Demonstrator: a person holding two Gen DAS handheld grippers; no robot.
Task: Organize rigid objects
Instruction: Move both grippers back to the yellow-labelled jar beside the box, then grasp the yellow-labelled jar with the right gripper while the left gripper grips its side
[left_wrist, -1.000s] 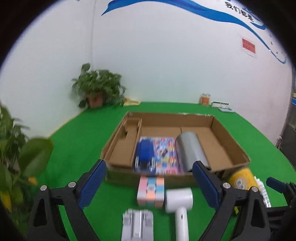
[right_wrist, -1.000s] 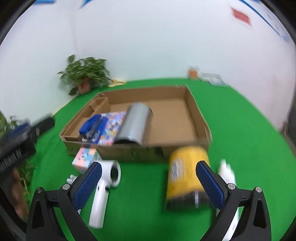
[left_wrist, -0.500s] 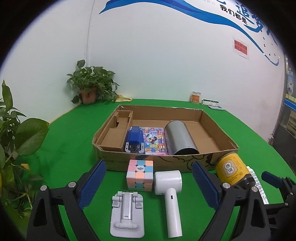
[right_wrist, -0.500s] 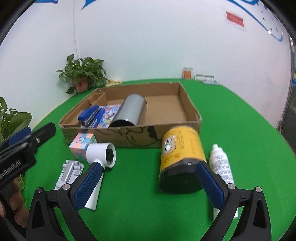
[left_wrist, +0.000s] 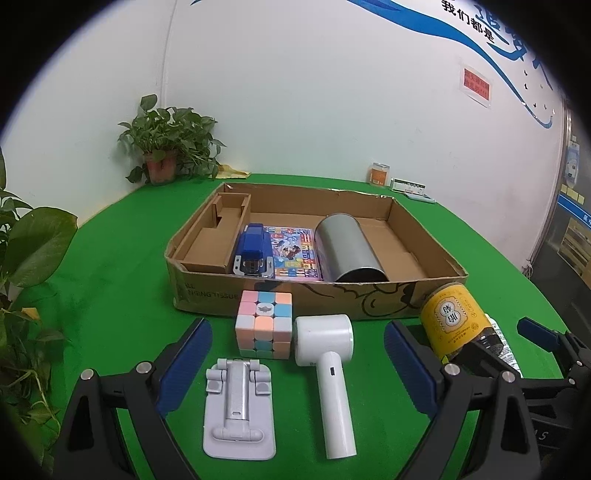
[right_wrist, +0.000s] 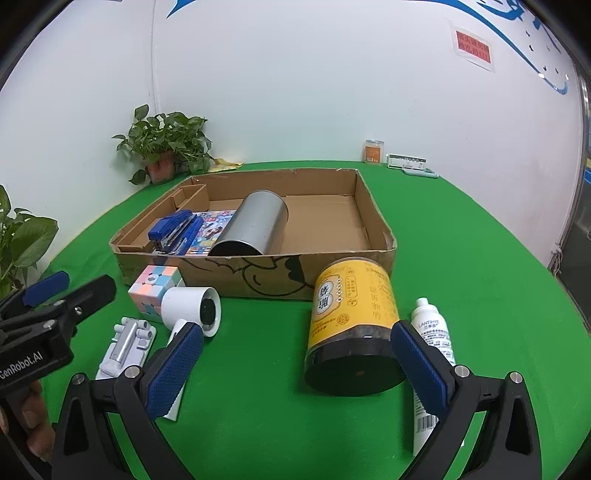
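Observation:
A cardboard box (left_wrist: 295, 295) (right_wrist: 380, 236) holds a blue stapler (left_wrist: 253, 254), a colourful booklet (left_wrist: 295, 254) and a silver can (left_wrist: 349, 249) lying on its side. In front of it on the green table lie a pastel cube (left_wrist: 264, 323), a white handheld device (left_wrist: 328, 362) and a grey phone stand (left_wrist: 238, 410). My left gripper (left_wrist: 297, 369) is open above these, holding nothing. A yellow jar (right_wrist: 352, 325) lies on its side beside a white bottle (right_wrist: 432, 354). My right gripper (right_wrist: 291, 369) is open just before the jar.
A potted plant (left_wrist: 168, 147) stands at the table's far left corner, and more leaves (left_wrist: 26, 258) hang over the left edge. A small orange jar (left_wrist: 379, 173) and a flat pack (left_wrist: 410, 184) sit by the back wall.
Both grippers have drawn back toward me and lowered, so the cube, white device, phone stand, jar and bottle now show fully. Both stayed open.

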